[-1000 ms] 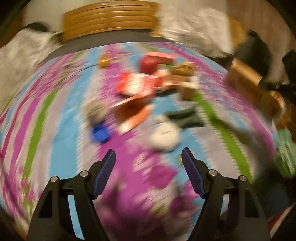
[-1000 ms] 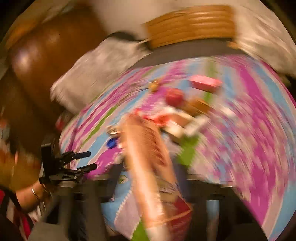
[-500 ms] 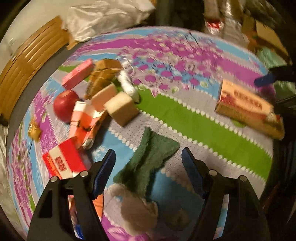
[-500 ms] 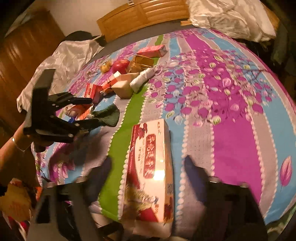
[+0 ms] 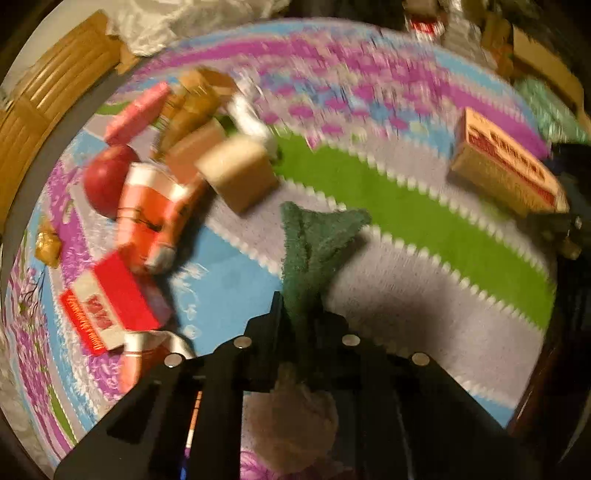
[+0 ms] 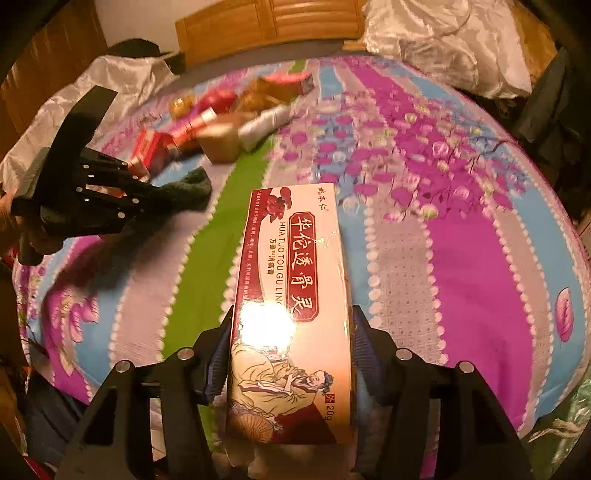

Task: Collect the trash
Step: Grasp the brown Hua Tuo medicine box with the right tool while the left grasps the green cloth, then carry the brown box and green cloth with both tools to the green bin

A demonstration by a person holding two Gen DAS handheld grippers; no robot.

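A: Where's the trash?
B: One dark green cloth (image 5: 314, 243) on the bedspread (image 5: 424, 229), the left gripper (image 5: 301, 314) closing on its near end. One long printed box (image 6: 291, 295) lies between the right gripper (image 6: 290, 354) jaws, which are closing; the left pad meets its side, the right shows a sliver of gap.
A: And the rest?
B: A blurred heap beyond the cloth: one red apple (image 5: 105, 181), one tan block (image 5: 236, 171), one pink box (image 5: 136, 114), one red-and-white pack (image 5: 107, 302), an orange carton (image 5: 155, 214).
A: Open room?
B: Bare bedspread right of the printed box to the bed edge; a wooden headboard (image 6: 266, 26) behind.
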